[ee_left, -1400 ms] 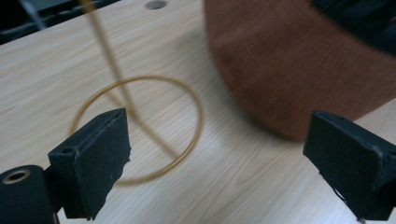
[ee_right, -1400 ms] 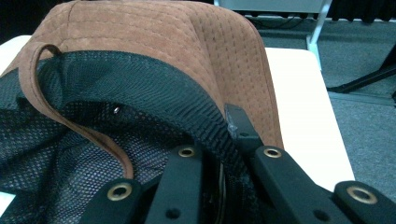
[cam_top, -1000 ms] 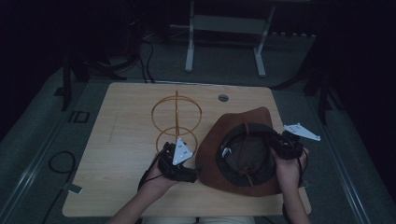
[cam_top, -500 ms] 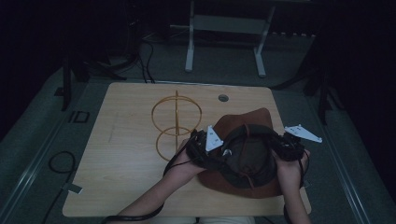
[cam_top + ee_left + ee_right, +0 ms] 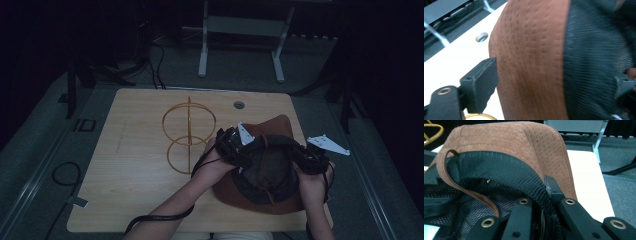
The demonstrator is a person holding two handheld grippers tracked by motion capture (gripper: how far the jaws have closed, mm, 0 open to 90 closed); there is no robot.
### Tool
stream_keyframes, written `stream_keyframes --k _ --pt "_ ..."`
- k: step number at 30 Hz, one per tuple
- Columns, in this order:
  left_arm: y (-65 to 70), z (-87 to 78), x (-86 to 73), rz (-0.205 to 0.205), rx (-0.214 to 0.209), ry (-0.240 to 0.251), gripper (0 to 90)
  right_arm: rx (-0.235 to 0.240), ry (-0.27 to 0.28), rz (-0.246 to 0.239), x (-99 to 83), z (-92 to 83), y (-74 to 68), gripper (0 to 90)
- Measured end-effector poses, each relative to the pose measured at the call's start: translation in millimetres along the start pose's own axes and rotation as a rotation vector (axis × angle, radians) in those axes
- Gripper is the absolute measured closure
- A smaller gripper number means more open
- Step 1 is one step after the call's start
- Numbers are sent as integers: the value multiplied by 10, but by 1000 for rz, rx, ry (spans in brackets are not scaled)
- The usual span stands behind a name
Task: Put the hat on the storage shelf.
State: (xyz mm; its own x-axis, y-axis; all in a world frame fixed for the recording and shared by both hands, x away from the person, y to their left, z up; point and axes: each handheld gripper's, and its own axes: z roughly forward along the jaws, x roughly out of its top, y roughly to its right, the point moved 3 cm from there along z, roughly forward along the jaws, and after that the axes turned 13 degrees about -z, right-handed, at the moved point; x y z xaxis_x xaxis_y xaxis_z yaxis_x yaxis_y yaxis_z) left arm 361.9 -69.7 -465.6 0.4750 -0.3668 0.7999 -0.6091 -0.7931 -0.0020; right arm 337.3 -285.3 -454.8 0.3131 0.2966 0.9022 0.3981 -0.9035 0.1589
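Brown suede, stitched in rows, with a black mesh lining: that is the hat point(image 5: 270, 175) lying crown-down at the near right of my wooden table point(image 5: 135, 165), its opening turned up toward me. My right gripper point(image 5: 544, 192) is clamped on the rim at the hat's right side; in the right gripper view one jaw sits inside against the mesh band and the other outside against the suede, pinching the rim between them. A thin brown strap point(image 5: 461, 185) loops across the lining there. My left gripper point(image 5: 235, 145) is at the hat's left edge, and in the left gripper view its jaws stand wide apart, the suede brim and the mesh running between them; one jaw edge is just at the suede, but whether it presses I cannot tell. Just beside that hand, toward the table's middle, stands a gold wire stand point(image 5: 189, 132) made of hoops on a post, and farther back a small round hole point(image 5: 239, 105) sits in the tabletop.
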Motion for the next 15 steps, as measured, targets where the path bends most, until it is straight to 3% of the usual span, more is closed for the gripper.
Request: stream_keyframes --k 2,5,7,12,15 --pt "6 36 5 -19 2 -10 152 5 9 2 16 -26 -17 850" --pt "40 83 -1 -16 11 -23 204 15 19 3 32 -59 -52 850" --pt "38 109 -15 -9 19 -38 328 18 22 -1 37 -73 -69 851" --pt "8 111 -20 -17 50 -13 815 31 11 -3 23 -87 -102 850" --pt "-7 95 0 -19 62 4 867 36 9 -6 15 -84 -136 848"
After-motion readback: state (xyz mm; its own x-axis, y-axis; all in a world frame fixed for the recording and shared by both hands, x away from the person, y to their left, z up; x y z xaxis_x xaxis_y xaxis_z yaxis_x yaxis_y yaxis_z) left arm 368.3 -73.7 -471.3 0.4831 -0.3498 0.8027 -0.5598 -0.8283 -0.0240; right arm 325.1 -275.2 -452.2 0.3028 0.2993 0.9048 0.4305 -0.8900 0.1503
